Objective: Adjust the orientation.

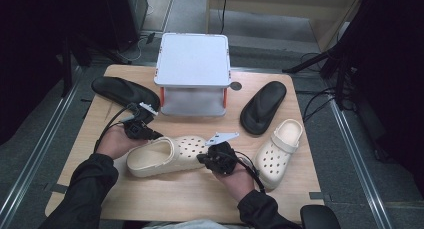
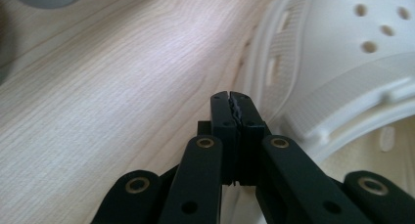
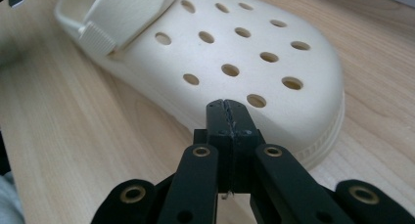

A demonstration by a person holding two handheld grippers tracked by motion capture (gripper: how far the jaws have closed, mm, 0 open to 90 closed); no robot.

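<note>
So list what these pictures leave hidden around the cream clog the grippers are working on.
- High view: the right gripper covers the cream clog's toe tip, so contact is unclear.
- Left gripper view: the clog is cut off by the frame edges.
- High view: the space under the grey stand is shadowed by its top.

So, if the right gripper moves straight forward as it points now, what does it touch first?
Most likely the toe of the cream clog just ahead of the shut right gripper; whether they already touch is unclear.
</note>
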